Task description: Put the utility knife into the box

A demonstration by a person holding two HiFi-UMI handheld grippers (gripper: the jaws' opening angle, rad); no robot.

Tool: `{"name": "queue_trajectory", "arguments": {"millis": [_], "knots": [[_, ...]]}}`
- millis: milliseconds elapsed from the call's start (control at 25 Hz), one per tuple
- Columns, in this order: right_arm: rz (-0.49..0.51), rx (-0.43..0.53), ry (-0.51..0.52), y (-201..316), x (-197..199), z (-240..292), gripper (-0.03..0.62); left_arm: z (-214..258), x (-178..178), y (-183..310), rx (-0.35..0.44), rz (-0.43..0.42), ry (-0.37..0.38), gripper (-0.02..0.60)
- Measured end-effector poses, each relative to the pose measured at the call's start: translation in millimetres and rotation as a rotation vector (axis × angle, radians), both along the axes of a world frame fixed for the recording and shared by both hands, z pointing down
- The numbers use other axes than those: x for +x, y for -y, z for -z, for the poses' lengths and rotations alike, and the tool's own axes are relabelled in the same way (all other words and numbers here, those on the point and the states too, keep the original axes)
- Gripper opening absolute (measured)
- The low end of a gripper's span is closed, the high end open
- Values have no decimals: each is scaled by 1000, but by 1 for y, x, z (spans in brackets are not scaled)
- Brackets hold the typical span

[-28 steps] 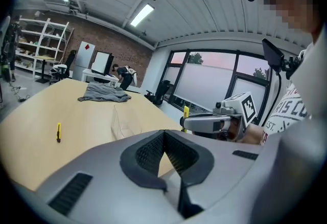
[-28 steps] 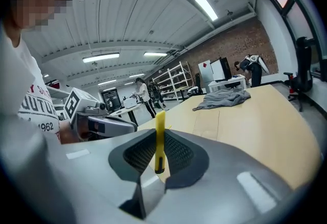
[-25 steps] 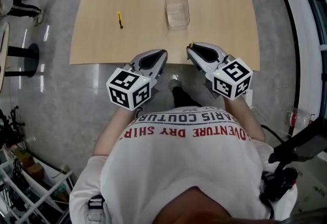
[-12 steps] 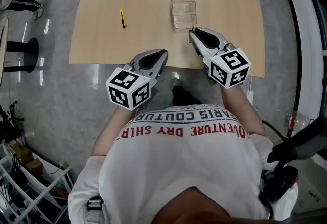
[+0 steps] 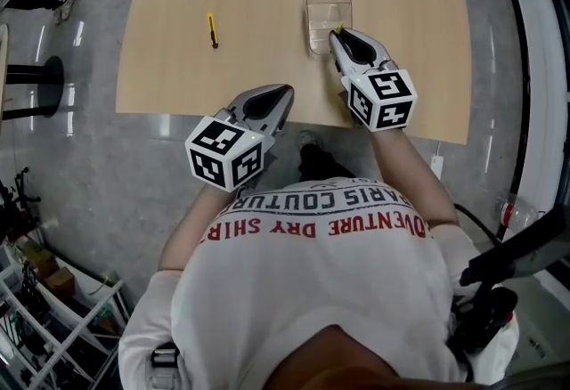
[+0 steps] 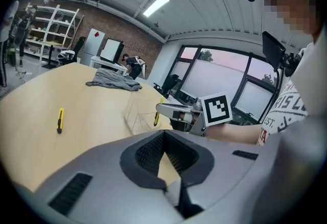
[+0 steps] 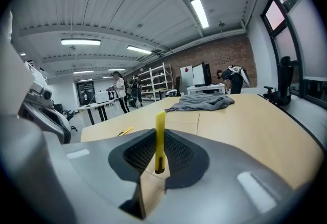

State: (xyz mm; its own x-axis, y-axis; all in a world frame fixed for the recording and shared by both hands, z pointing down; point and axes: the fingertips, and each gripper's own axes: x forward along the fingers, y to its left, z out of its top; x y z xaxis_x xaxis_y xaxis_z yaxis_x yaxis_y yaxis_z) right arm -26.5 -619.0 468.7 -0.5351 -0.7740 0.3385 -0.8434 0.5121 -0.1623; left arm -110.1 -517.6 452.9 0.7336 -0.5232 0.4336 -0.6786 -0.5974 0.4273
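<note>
My right gripper (image 5: 339, 32) is shut on a yellow utility knife (image 7: 160, 138), whose tip (image 5: 338, 27) sticks out just over the near end of the clear plastic box (image 5: 328, 4). In the left gripper view the same knife (image 6: 156, 117) hangs at the box's (image 6: 134, 115) near rim. A second yellow utility knife (image 5: 212, 29) lies flat on the wooden table (image 5: 178, 68), left of the box. My left gripper (image 5: 287, 92) hovers at the table's front edge with its jaws together and nothing between them (image 6: 164, 149).
A grey cloth (image 6: 113, 81) lies crumpled at the table's far end, beyond the box. Bare tabletop lies between the second knife (image 6: 60, 119) and the box. Grey floor runs around the table; people and shelves stand far off in the room.
My right gripper has carried the knife forward from the table's front edge to the near end of the box. The left gripper has stayed where it was.
</note>
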Motion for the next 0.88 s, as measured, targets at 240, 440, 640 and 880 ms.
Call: {"name": "queue_trajectory", "arguments": {"millis": [240, 440, 640, 880], "knots": [[-19, 1, -32, 1, -10, -15, 46, 2, -5, 4, -12, -6, 2, 3], [-15, -39, -54, -1, -15, -32, 46, -3, -7, 1, -29, -6, 4, 2], [-12, -52, -93, -2, -21, -38, 46, -3, -8, 2, -35, -8, -1, 3], [-13, -57, -111, -5, -15, -47, 46, -10, -6, 0, -33, 2, -3, 2]]}}
